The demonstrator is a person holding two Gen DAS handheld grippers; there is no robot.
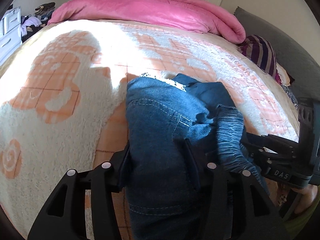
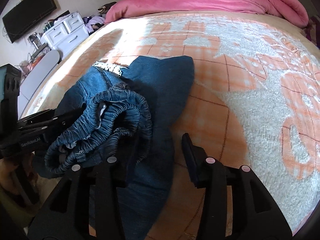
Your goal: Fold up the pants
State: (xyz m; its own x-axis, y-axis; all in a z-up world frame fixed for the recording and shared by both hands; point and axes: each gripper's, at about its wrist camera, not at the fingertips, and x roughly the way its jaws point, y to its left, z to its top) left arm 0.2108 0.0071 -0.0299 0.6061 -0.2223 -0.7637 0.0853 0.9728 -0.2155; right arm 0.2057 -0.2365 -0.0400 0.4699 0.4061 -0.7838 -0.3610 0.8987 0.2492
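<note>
Jeans (image 1: 160,124) sit bunched on the bed's orange-and-white blanket (image 1: 60,120), lower centre of the left wrist view and left-centre of the right wrist view (image 2: 140,104); the gathered waistband (image 2: 112,116) is heaped on top, with a bit of white lace trim (image 2: 109,68) at the far edge. Left gripper (image 1: 158,160): fingers partly open, denim fills the gap between them and touches both, so a real grip can't be confirmed. Right gripper (image 2: 158,160): fingers partly open; the left finger is buried under the waistband fold, the right finger (image 2: 190,156) stands clear over bare blanket, not clamping. Each gripper shows at the edge of the other's view, just beside the pile: lower right (image 1: 280,156) and left edge (image 2: 30,128). Around: rolled pink duvet (image 1: 150,10) across the top of the bed, well apart from the jeans; striped purple pillow (image 1: 262,54) upper right; white drawers (image 2: 64,34) with clothes on top and a dark TV (image 2: 28,14) upper left, off the bed. Open blanket spans the whole right half of the right wrist view and the left half of the left wrist view. The bed's left edge runs just beside the pile in the right wrist view.
</note>
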